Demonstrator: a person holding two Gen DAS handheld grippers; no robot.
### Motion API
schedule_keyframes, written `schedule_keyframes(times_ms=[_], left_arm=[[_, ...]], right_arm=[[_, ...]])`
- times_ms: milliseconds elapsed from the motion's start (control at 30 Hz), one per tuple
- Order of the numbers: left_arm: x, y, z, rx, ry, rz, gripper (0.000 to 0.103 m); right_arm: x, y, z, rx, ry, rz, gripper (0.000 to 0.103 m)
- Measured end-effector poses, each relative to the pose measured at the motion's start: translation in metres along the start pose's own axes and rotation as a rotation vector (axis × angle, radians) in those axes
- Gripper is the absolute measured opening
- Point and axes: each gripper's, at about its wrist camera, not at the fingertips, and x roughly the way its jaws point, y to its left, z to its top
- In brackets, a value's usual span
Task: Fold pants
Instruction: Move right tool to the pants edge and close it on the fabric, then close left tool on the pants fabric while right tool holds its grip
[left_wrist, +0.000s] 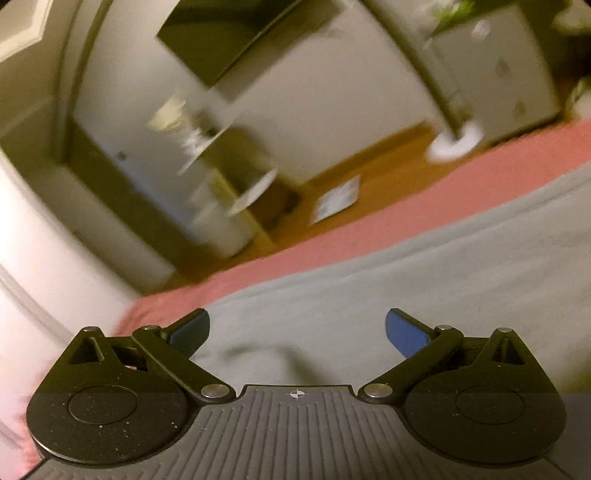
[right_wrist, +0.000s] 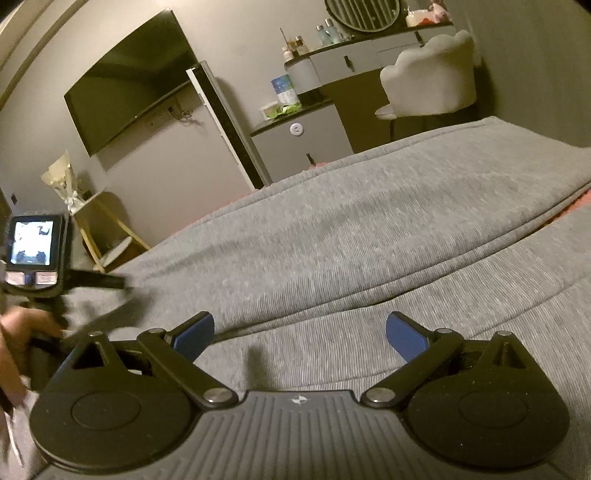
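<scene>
The gray pants (right_wrist: 369, 240) lie flat on the pink bed (left_wrist: 406, 218), stretching away ahead. Both the left gripper (left_wrist: 297, 332) and right gripper (right_wrist: 300, 334) hang spread wide, empty, just above the cloth.

Grey pants (right_wrist: 369, 236), spread flat, layered
</scene>
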Motion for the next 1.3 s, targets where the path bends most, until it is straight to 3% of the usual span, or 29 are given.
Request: schedule_keyframes(times_ms=[133,200,267,300,367,433,500,667,733,800,933,1000,1067,1100,1133,1167,1300], left_arm=[[-0.024,0.048,-0.037,-0.180,-0.045,-0.276,0.103],[-0.017,0.053,-0.055,-0.240,-0.001,-0.393,0.103],[0.005,0.048,-0.077,-0.264,0.100,-0.477,0.103],[0.010,0.054,-0.084,-0.309,0.076,-0.503,0.103],[0.008,0.067,-0.096,-0.371,0.035,-0.523,0.103],[0.000,0.076,-0.108,-0.372,0.018,-0.525,0.103],[0.002,0.065,-0.111,-0.364,0.005,-0.501,0.103],[-0.009,0.047,-0.094,-0.378,0.062,-0.480,0.103],[-0.010,0.054,-0.083,-0.378,0.087,-0.485,0.103],[-0.011,0.061,-0.084,-0.377,0.079,-0.491,0.103],[-0.011,0.067,-0.090,-0.412,0.045,-0.461,0.103],[-0.006,0.067,-0.089,-0.440,0.070,-0.476,0.103],[-0.002,0.067,-0.088,-0.444,0.079,-0.492,0.103],[-0.001,0.066,-0.088,-0.438,0.081,-0.490,0.103],[-0.001,0.067,-0.088,-0.438,0.081,-0.492,0.103],[0.000,0.069,-0.089,-0.444,0.086,-0.497,0.103],[-0.006,0.086,-0.090,-0.500,0.085,-0.499,0.103]], right_arm=[[0.009,0.016,-0.009,-0.104,0.012,-0.081,0.100],[0.011,0.026,-0.017,-0.187,0.016,-0.128,0.100],[0.015,0.039,-0.021,-0.308,0.057,-0.170,0.100],[0.015,0.041,-0.019,-0.343,0.079,-0.168,0.100],[0.010,0.034,-0.001,-0.277,0.114,-0.133,0.099],[0.006,0.015,0.028,-0.103,0.078,-0.094,0.099],[0.016,-0.001,0.070,0.032,0.051,-0.137,0.099],[0.098,-0.009,0.172,-0.023,0.091,-0.273,0.099],[0.137,-0.011,0.199,-0.042,0.126,-0.338,0.099],[0.168,-0.021,0.212,0.032,0.168,-0.388,0.099],[0.206,-0.043,0.206,0.203,0.276,-0.444,0.073],[0.212,-0.050,0.201,0.227,0.263,-0.477,0.065],[0.211,-0.049,0.194,0.206,0.255,-0.520,0.036],[0.209,-0.049,0.192,0.191,0.251,-0.523,0.029],[0.203,-0.052,0.191,0.200,0.247,-0.496,0.009],[0.194,-0.057,0.191,0.228,0.249,-0.460,0.003],[0.130,-0.067,0.187,0.237,0.195,-0.322,0.002]])
